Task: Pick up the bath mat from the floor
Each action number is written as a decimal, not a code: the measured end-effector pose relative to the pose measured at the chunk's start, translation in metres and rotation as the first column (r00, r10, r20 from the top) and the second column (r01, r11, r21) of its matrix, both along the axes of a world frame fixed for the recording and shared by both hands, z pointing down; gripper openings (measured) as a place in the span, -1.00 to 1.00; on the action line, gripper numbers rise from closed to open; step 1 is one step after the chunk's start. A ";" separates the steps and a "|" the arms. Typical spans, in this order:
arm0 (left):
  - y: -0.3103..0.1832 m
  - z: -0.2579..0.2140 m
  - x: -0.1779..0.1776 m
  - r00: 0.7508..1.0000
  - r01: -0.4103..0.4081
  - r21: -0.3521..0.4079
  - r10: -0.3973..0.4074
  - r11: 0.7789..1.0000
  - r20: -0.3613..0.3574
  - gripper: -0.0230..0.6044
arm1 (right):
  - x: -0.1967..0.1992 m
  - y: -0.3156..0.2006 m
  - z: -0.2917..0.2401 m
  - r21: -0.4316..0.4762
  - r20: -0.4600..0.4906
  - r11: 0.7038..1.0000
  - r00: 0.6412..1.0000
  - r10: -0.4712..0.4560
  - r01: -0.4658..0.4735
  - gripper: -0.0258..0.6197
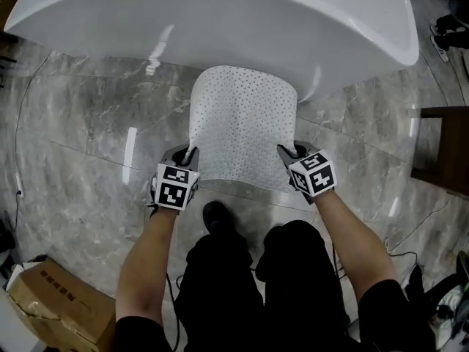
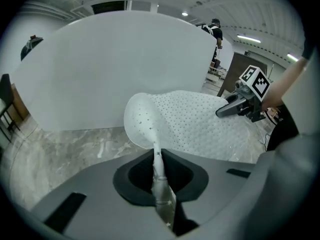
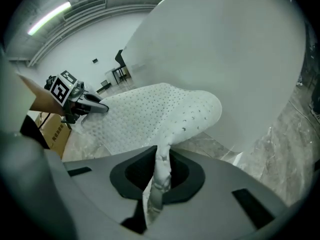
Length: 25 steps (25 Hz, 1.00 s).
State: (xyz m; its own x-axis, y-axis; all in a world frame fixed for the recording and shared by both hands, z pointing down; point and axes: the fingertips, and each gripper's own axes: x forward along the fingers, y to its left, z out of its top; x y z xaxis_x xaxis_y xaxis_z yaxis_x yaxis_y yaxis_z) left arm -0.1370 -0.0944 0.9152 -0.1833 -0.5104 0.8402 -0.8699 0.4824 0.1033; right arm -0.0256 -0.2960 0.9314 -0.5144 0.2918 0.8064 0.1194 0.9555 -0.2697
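Note:
The white perforated bath mat (image 1: 242,127) hangs lifted off the floor, stretched between both grippers, its far end curving up against the tub. My left gripper (image 1: 189,156) is shut on the mat's near left corner, and the pinched mat edge (image 2: 157,171) runs between its jaws. My right gripper (image 1: 287,152) is shut on the near right corner, with the mat fold (image 3: 162,171) clamped between its jaws. From the left gripper view I see the right gripper (image 2: 239,105) across the mat (image 2: 200,124); from the right gripper view, the left gripper (image 3: 87,105) across the mat (image 3: 150,114).
A large white bathtub (image 1: 220,28) stands just beyond the mat on the grey marble floor (image 1: 88,138). A cardboard box (image 1: 58,303) lies at the lower left, a dark wooden piece of furniture (image 1: 443,149) at the right. The person's legs and shoe (image 1: 218,217) are below the mat.

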 end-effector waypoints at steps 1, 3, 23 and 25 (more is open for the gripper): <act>0.004 -0.021 0.003 1.000 0.012 0.004 -0.012 1.000 0.003 -0.81 | 0.001 0.004 -0.021 -0.011 -0.002 1.000 1.000 0.007 -0.007 -0.80; 0.013 -0.065 0.009 0.999 0.032 0.013 -0.032 0.999 0.009 -0.81 | 0.001 0.014 -0.065 -0.029 -0.001 0.999 1.000 0.017 -0.017 -0.80; 0.032 -0.391 0.061 0.989 0.120 0.121 -0.129 0.985 0.070 -0.81 | 0.048 0.039 -0.381 -0.128 0.091 0.987 0.990 0.110 -0.098 -0.80; 0.031 -0.407 0.071 0.987 0.135 0.135 -0.146 0.982 0.070 -0.81 | 0.059 0.034 -0.397 -0.138 0.101 0.983 0.986 0.134 -0.120 -0.80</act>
State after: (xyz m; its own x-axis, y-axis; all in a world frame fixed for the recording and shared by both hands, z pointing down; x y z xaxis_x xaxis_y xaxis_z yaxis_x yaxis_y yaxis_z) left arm -0.0658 -0.0630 0.5086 -0.3243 -0.5782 0.7487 -0.8023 0.5874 0.1061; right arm 0.0337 -0.2620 0.5342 -0.6370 0.3174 0.7024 0.0350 0.9222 -0.3850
